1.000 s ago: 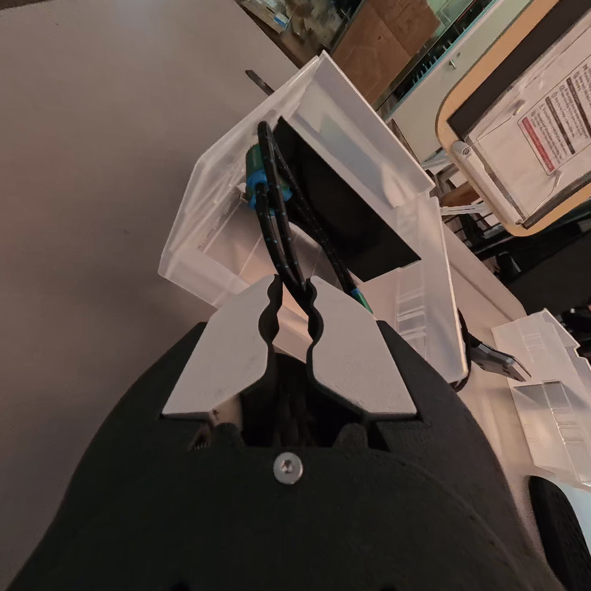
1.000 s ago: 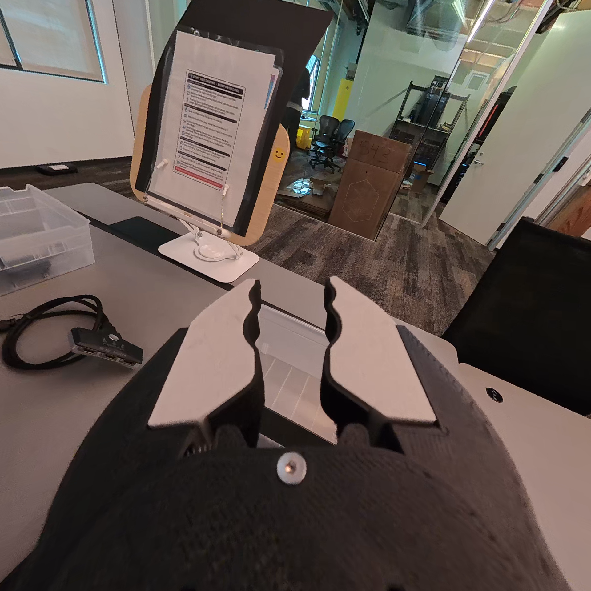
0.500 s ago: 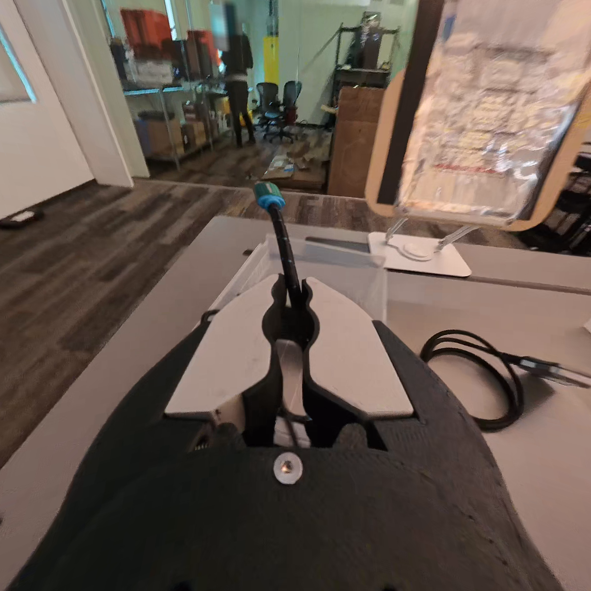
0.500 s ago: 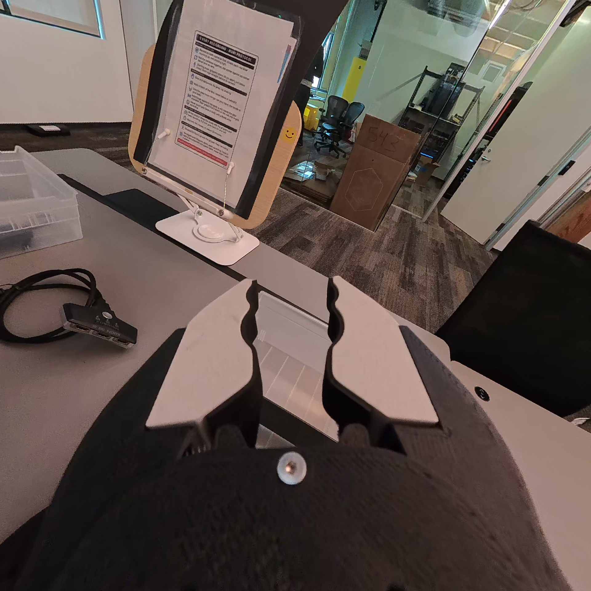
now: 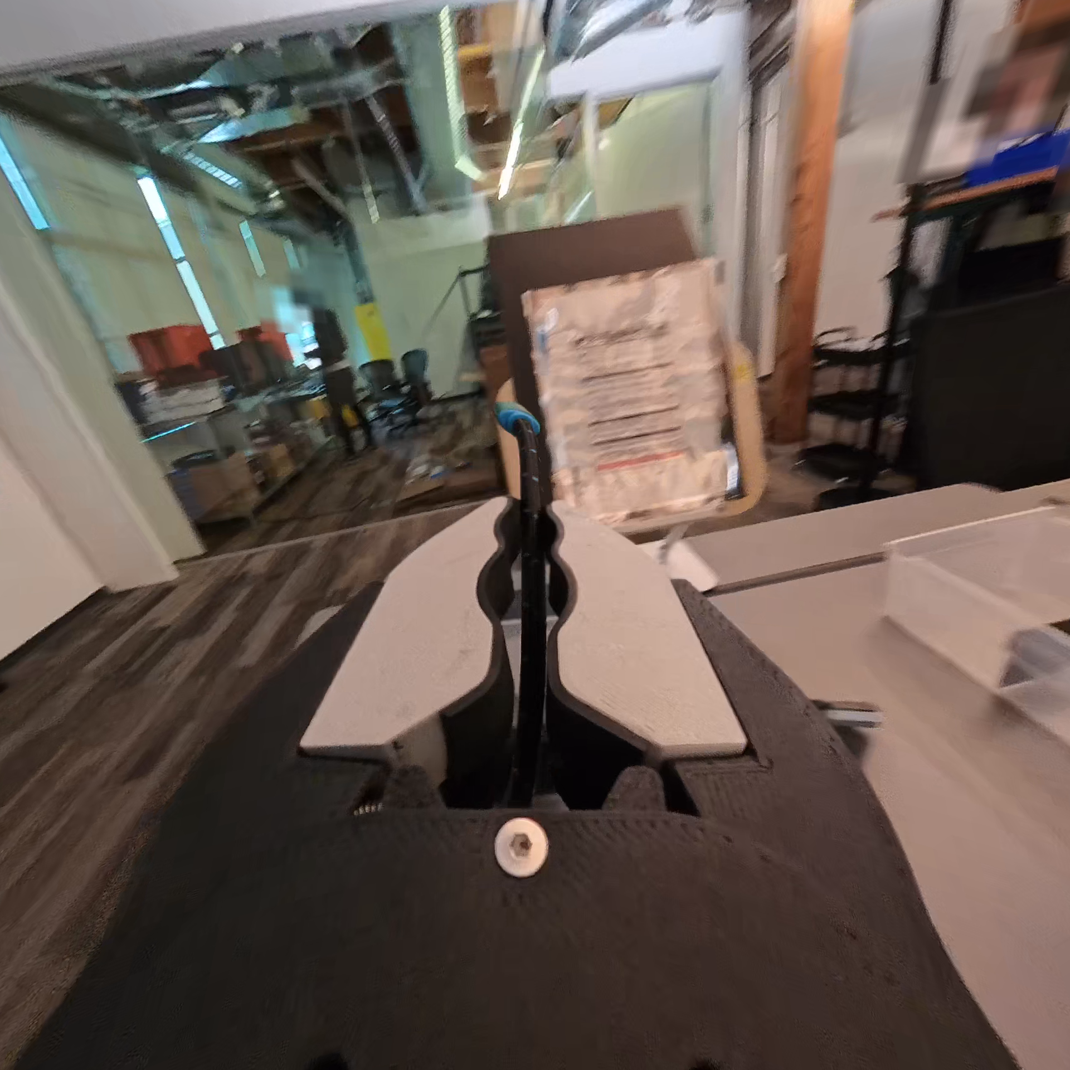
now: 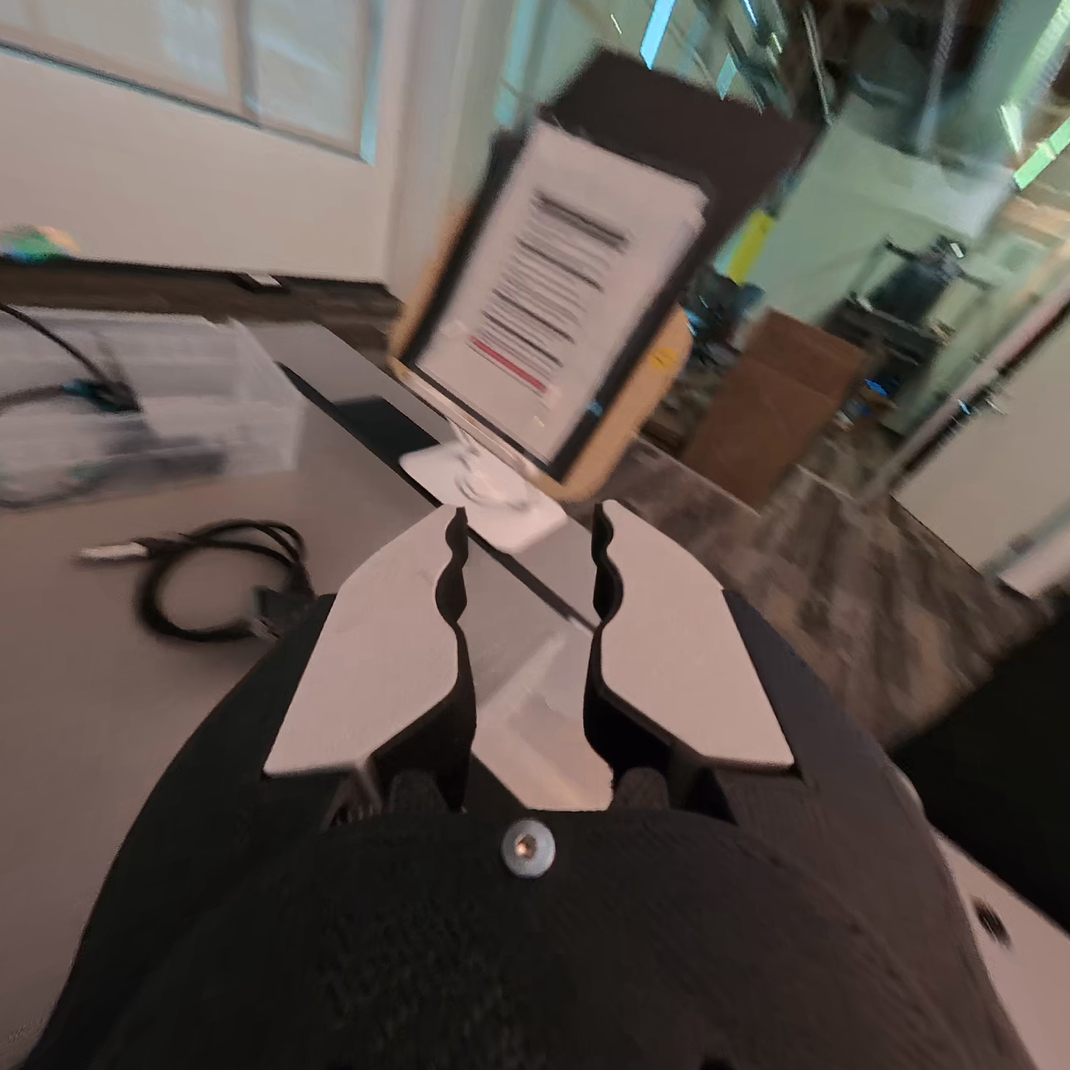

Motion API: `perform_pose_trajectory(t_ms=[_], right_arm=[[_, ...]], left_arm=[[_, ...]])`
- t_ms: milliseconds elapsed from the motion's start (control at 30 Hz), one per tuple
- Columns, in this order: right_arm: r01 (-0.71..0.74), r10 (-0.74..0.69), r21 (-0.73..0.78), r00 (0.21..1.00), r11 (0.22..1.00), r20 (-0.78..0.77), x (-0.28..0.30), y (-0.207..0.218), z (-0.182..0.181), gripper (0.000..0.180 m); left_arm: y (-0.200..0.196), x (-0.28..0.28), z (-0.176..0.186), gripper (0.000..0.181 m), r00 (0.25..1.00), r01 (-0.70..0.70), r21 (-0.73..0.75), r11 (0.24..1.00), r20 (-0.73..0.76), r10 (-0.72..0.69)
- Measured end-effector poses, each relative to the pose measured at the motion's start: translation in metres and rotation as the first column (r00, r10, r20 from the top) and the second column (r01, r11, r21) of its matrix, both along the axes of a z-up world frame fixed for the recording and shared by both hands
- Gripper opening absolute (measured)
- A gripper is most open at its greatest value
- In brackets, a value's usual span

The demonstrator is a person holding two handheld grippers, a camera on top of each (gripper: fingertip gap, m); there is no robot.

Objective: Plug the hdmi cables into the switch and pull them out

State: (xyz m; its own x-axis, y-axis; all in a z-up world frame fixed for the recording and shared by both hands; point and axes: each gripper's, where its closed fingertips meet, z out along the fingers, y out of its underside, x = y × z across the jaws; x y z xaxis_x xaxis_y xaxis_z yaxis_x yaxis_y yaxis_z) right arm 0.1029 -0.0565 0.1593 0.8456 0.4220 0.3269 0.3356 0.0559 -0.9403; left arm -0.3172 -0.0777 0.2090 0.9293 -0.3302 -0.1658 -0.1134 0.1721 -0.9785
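My left gripper is shut on a black braided HDMI cable. The cable runs up between the fingers and ends in a blue-collared plug above the tips. The gripper is lifted well above the grey table. My right gripper is open and empty, low over the table. The switch's coiled black cable lies on the table to its left; the switch body is partly hidden behind the left finger. Both views are blurred.
A clear plastic bin holding a cable stands at the far left of the right wrist view. Another clear bin is at the right of the left wrist view. A document stand with a printed sheet rises at the table's back edge.
My left gripper has lifted the HDMI cable out of the clear bin and swung up and round to the right. My right gripper has turned left and stayed open.
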Motion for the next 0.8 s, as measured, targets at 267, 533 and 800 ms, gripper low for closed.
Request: perform_pose_trajectory(t_ms=[267,533,800], right_arm=[[-0.298,0.260,0.310,0.952,0.903,0.159,-0.142,-0.032,0.037,0.061],[-0.314,0.004,0.543,0.868,0.779,0.497,-0.229,-0.020,-0.003,0.048],[-0.353,-0.094,0.594,0.802,0.723,0.591,-0.250,-0.013,-0.025,0.037]], left_arm=[[-0.029,0.091,-0.015,0.006,0.934,0.314,-0.027,0.949,0.188,-0.304],[-0.014,0.148,-0.058,0.006,0.884,0.420,-0.160,0.893,0.293,-0.364],[-0.016,0.168,-0.085,0.006,0.896,0.423,-0.231,0.876,0.251,-0.366]])
